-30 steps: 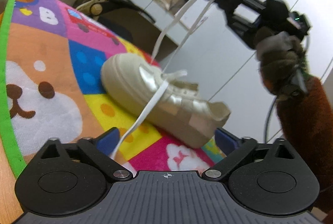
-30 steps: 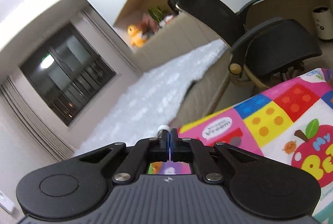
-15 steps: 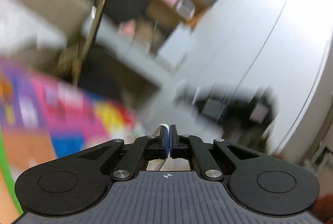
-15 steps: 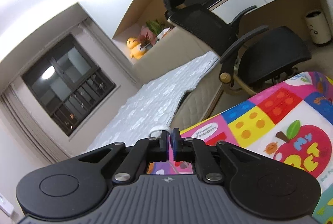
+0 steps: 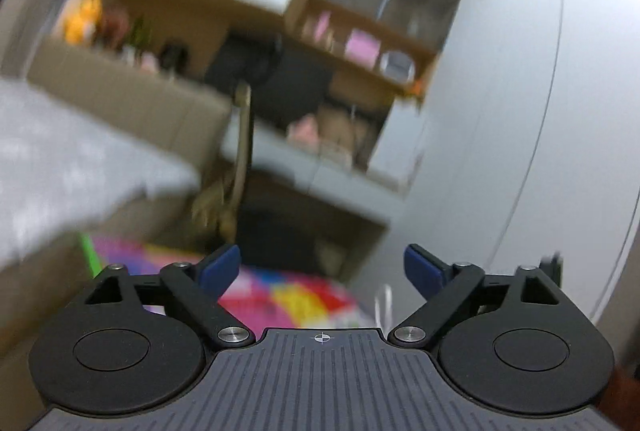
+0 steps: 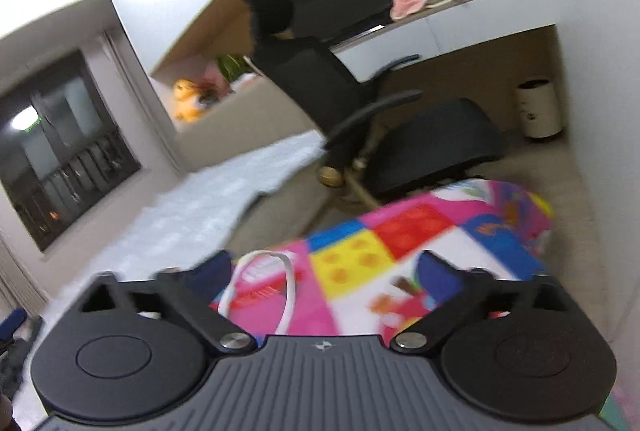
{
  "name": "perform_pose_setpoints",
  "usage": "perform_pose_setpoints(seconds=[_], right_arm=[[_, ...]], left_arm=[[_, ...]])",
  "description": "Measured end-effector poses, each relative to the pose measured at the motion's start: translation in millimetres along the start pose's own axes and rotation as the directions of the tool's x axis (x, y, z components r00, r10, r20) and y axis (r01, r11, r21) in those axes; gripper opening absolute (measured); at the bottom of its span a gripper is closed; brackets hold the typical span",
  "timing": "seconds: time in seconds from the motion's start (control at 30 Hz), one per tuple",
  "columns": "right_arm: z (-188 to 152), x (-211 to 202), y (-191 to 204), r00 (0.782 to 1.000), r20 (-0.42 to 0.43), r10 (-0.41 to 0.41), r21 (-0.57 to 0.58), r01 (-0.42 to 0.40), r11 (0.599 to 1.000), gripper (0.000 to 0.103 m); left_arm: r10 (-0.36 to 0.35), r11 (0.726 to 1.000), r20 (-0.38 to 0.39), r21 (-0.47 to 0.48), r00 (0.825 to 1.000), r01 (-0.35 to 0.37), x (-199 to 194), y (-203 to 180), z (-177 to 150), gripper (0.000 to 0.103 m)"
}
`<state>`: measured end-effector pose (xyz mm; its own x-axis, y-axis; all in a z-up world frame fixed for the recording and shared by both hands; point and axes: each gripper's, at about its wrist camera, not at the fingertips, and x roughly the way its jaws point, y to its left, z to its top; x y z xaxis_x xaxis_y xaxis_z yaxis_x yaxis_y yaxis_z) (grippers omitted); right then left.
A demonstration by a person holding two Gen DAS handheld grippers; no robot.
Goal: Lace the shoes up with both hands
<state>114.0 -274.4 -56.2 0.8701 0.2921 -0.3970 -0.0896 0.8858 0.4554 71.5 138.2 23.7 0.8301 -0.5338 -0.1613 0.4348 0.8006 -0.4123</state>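
The shoe is in neither view. My left gripper (image 5: 322,269) has its jaws opening wide, blue pads (image 5: 222,267) far apart and nothing pressed between them. A thin white strand of lace (image 5: 379,305) shows low down by its right finger. It points almost level at the desk, in a blurred picture. My right gripper (image 6: 324,271) is also opening. A loose loop of white lace (image 6: 280,271) hangs in its gap close to the left finger, and no pad presses on it. It looks down over the colourful play mat (image 6: 420,227).
A black office chair (image 6: 400,135) stands just beyond the mat's far edge. A desk with a shelf unit (image 5: 360,43) is behind it, and a white bin (image 6: 540,107) beneath. A bed with a pale cover (image 6: 224,191) runs along the left. White cupboard doors (image 5: 500,111) are on the right.
Both grippers were shut on the lace half a second ago and now stand open. The left view has swung up off the shoe. The right view has tipped down towards the mat.
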Motion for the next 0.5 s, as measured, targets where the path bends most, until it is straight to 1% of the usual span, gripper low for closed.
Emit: perform_pose_setpoints(seconds=[0.03,0.07,0.1,0.17,0.2,0.23,0.27,0.33,0.37,0.43,0.47,0.5], right_arm=[[-8,-1,-10,1.000,-0.020,-0.006,0.013,0.007,1.000,0.103],[-15,-2,-19,0.999,-0.041,-0.012,0.025,0.013,1.000,0.103],[-24,-2,-30,0.998,-0.063,-0.018,0.044,0.021,0.999,0.103],[-45,2,-50,0.994,-0.107,-0.018,0.097,0.029,0.995,0.103],[-57,5,-60,0.992,-0.124,-0.006,0.130,0.023,0.991,0.103],[-67,6,-70,0.992,-0.125,0.027,0.182,-0.004,0.983,0.103],[-76,7,-78,0.991,-0.110,0.077,0.247,-0.048,0.968,0.103],[-90,9,-93,0.978,-0.084,0.189,0.375,-0.145,0.915,0.103],[-97,9,-95,0.970,-0.068,0.234,0.404,-0.188,0.895,0.103],[-108,5,-91,0.952,-0.039,0.303,0.403,-0.263,0.877,0.103],[-113,4,-86,0.942,-0.044,0.332,0.392,-0.290,0.873,0.103],[-118,0,-76,0.943,-0.052,0.328,0.358,-0.289,0.888,0.103]], left_arm=[[-0.005,0.999,-0.054,-0.037,0.999,0.003,9,3,-14,0.094],[-0.021,0.996,-0.122,-0.085,0.992,0.011,21,6,-30,0.095],[-0.042,0.991,-0.188,-0.131,0.981,0.017,34,10,-46,0.095],[-0.094,0.975,-0.305,-0.221,0.948,0.026,57,14,-77,0.096],[-0.118,0.967,-0.345,-0.255,0.931,0.028,68,14,-91,0.096],[-0.136,0.961,-0.372,-0.276,0.918,0.030,75,13,-101,0.096],[-0.153,0.955,-0.393,-0.295,0.907,0.033,82,13,-110,0.096],[-0.181,0.947,-0.405,-0.316,0.896,0.048,92,12,-117,0.098],[-0.188,0.943,-0.400,-0.328,0.897,0.051,96,10,-117,0.099],[-0.186,0.937,-0.388,-0.345,0.903,0.044,98,8,-117,0.100],[-0.172,0.937,-0.384,-0.349,0.907,0.030,103,9,-115,0.101],[-0.158,0.936,-0.381,-0.351,0.911,0.015,106,10,-113,0.101]])
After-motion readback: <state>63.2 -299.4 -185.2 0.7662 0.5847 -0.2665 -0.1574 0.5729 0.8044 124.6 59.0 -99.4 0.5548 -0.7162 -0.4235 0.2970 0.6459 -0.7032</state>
